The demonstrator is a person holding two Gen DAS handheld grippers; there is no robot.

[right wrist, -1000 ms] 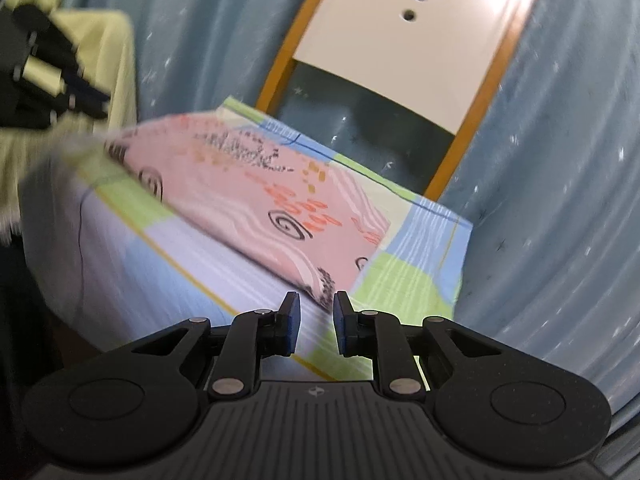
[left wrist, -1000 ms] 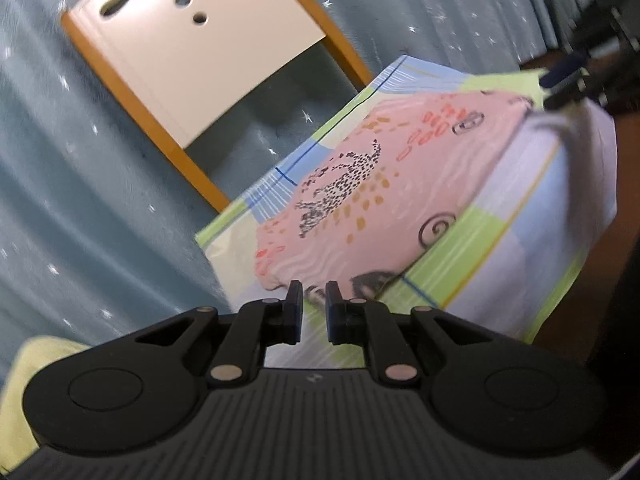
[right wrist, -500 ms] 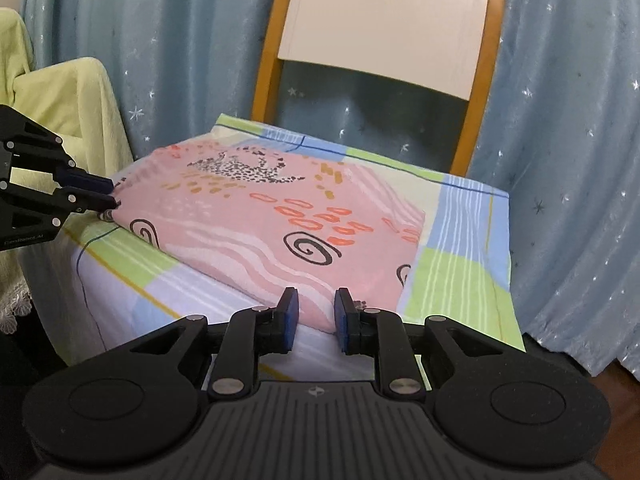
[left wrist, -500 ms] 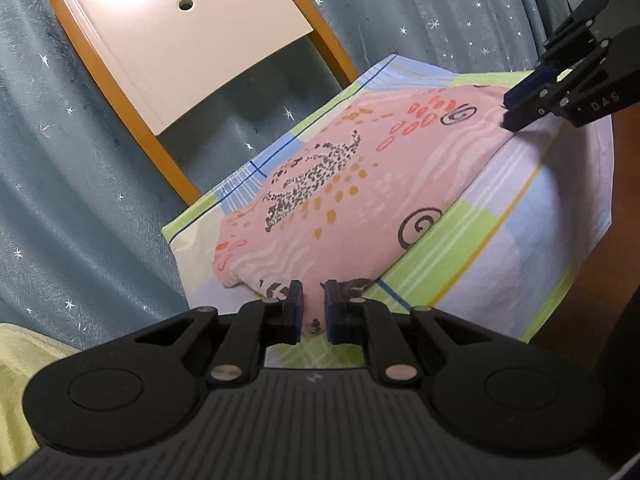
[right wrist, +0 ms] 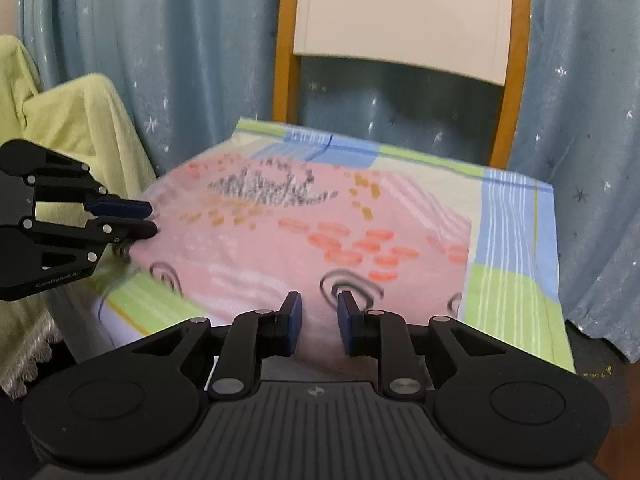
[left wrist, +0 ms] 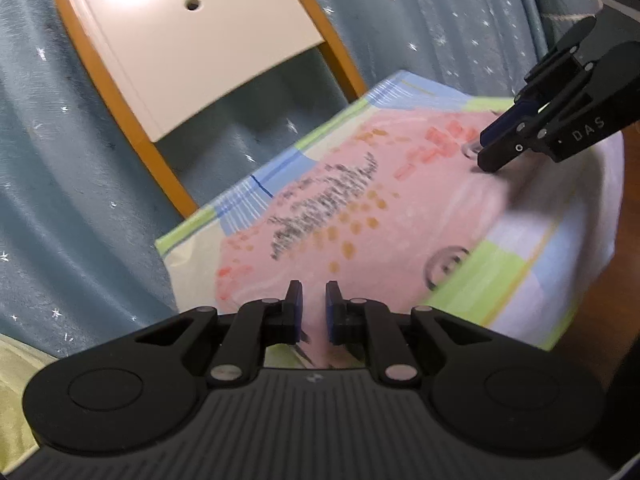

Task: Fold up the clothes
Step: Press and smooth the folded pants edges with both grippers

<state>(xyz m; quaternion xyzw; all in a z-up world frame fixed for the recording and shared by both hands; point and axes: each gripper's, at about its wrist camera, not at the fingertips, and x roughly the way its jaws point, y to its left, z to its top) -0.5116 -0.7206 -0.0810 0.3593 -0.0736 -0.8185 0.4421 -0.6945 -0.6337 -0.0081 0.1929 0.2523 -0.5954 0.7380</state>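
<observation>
On chair seat (right wrist: pixel 516 248), over striped cover: pink patterned garment (right wrist: pixel 304 248), folded flat. Near left corner: left gripper (right wrist: pixel 150 220), jaws nearly closed, grip on cloth not discernible. Near edge: right gripper (right wrist: pixel 319 312), jaws opening, pink fabric between, unpressed. Far side: starred blue curtain (right wrist: pixel 160 60).

You can read white letters "DAS" on the black plastic right gripper (left wrist: pixel 486 148); the pale print on your black plastic left gripper (right wrist: pixel 146 220) blurs, unreadable.
</observation>
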